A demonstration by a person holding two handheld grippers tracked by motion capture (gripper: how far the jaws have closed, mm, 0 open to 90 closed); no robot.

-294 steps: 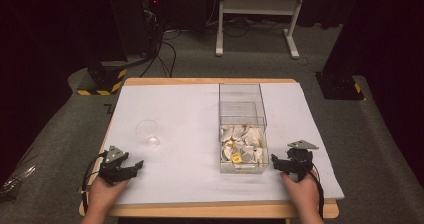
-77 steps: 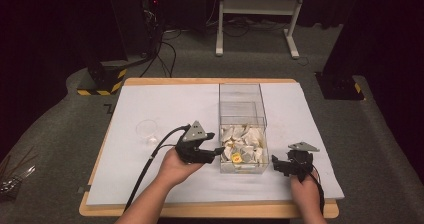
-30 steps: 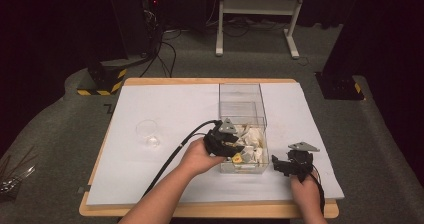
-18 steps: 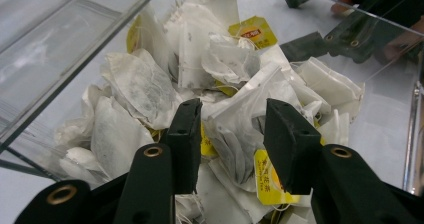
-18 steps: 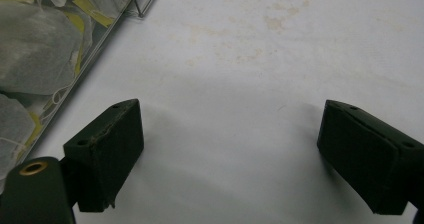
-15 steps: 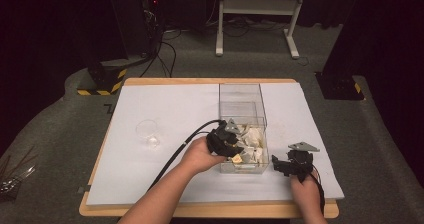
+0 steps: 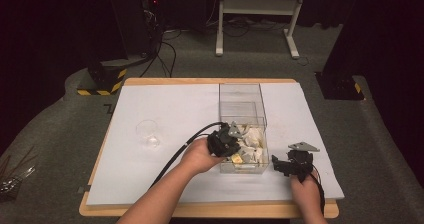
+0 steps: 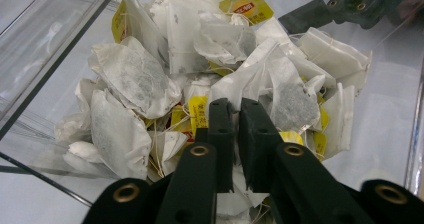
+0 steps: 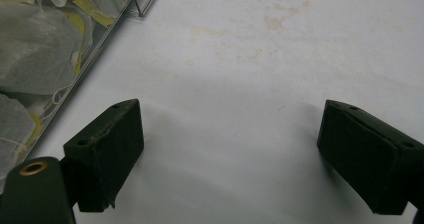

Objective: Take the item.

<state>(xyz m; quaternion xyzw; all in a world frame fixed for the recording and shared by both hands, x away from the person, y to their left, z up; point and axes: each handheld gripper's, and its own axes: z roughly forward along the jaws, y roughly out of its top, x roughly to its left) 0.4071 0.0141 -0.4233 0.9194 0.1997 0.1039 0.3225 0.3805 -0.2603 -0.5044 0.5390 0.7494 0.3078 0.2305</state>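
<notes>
The left gripper (image 8: pixel 232 104) reaches into the near end of a clear plastic box (image 7: pixel 226 91), and its jaws have just been closing: they now stand almost together, pinching the paper of a tea bag (image 8: pixel 240 184) in the narrow gap between them. That tea bag lies in a heap of white tea bags (image 8: pixel 135 79) with yellow tags, piled in the near part of the box, while the far part of the box holds none. In the high view the left gripper (image 7: pixel 231 145) sits over the box's near left wall, its cable trailing back along the forearm. The right gripper (image 7: pixel 292 165) rests on the white-covered desk (image 7: pixel 175 104) just right of the box, jaws spread wide with only bare desk between them. A small clear cup (image 7: pixel 148 130) stands well apart, to the left.
</notes>
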